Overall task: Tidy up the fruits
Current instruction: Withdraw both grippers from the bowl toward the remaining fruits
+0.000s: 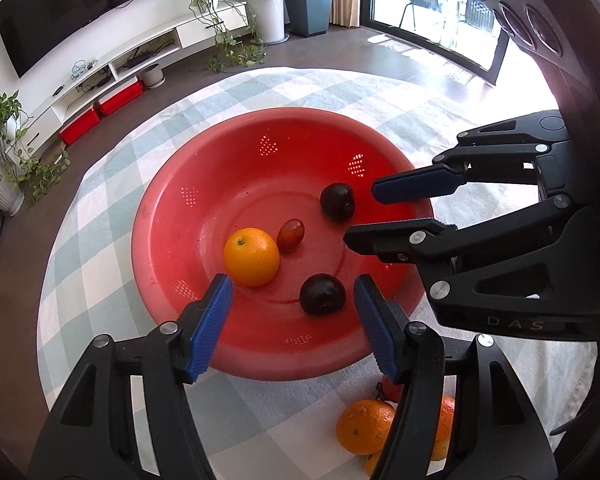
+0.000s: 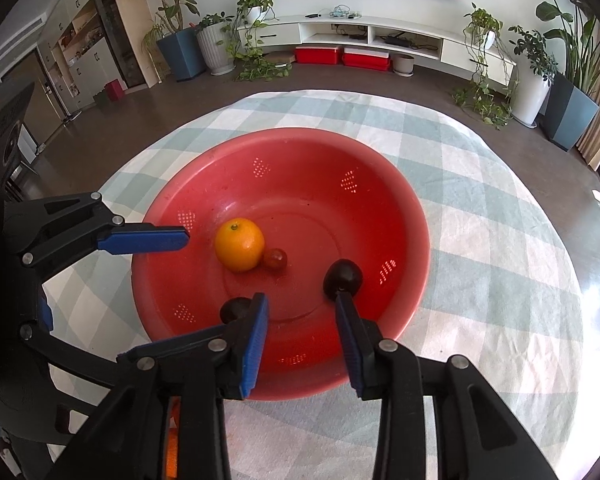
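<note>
A red colander bowl (image 1: 168,192) (image 2: 418,216) stands on a checked tablecloth. Inside it lie an orange (image 1: 252,256) (image 2: 239,244), a small red oval fruit (image 1: 290,234) (image 2: 275,258) touching the orange, and two dark plums (image 1: 337,202) (image 1: 322,294). My left gripper (image 1: 293,284) is open over the near rim, with the nearer plum just beyond its fingertips and untouched. My right gripper (image 2: 301,300) (image 1: 360,216) is open over the bowl, holding nothing. One plum (image 2: 343,278) sits by its right fingertip. Its left finger half hides the other plum (image 2: 236,308).
On the cloth (image 1: 260,420) near the bowl's front, partly behind my left gripper's right finger, lie loose oranges (image 1: 366,426) and a small red fruit (image 1: 392,388). Beyond the table are a TV cabinet (image 2: 380,32), red boxes and potted plants.
</note>
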The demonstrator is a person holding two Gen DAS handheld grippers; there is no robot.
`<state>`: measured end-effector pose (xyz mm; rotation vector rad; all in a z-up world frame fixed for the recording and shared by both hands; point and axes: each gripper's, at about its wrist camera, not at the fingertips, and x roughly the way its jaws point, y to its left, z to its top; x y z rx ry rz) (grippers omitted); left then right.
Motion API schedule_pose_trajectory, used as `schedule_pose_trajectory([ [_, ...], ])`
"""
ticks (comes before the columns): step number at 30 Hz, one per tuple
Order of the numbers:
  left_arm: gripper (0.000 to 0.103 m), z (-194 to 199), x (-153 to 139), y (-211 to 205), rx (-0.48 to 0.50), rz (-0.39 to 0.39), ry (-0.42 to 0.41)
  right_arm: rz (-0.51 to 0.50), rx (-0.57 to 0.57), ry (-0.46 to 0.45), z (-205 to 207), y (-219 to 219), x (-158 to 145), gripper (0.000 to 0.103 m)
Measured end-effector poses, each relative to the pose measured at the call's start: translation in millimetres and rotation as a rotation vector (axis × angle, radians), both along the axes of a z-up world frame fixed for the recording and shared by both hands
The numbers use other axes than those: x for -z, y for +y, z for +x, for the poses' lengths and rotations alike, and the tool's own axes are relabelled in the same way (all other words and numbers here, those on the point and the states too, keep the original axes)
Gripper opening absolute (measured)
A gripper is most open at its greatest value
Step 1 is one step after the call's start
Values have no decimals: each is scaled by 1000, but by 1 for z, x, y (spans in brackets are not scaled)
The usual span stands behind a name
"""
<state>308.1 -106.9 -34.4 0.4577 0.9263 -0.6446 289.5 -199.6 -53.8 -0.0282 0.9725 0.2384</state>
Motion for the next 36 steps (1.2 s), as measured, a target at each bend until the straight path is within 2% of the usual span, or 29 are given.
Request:
schedule_pose_trajectory([
  [3,66,-9,-9,7,-5,-11,-14,34,21,-12,-8,-6,-8,42],
  [6,74,-25,-22,19,-9,-28,-42,85,30,-62,-26,-13,-24,46],
  [10,85,-55,-39,44,-43,-99,-63,185,30,-153,-67,-24,-43,65],
  [11,88,-63,-41,51,-54,-116,-67,208,29,-169,-79,-25,-45,67],
  [15,88,-99,-41,78,-97,-195,-41,266,25,-200,-129,-24,-42,74],
  [21,102,-158,-39,114,-158,-358,-41,244,41,-232,-201,-6,-16,82],
  [25,103,-194,-33,134,-226,-416,-40,251,71,-206,-228,8,3,82],
  [28,103,-218,-27,147,-278,-471,-32,198,77,-195,-235,24,14,82],
  [33,103,-251,-19,157,-285,-496,-80,139,59,-187,-240,46,25,82],
  [36,103,-261,-16,159,-287,-492,-98,108,69,-148,-239,55,34,81],
])
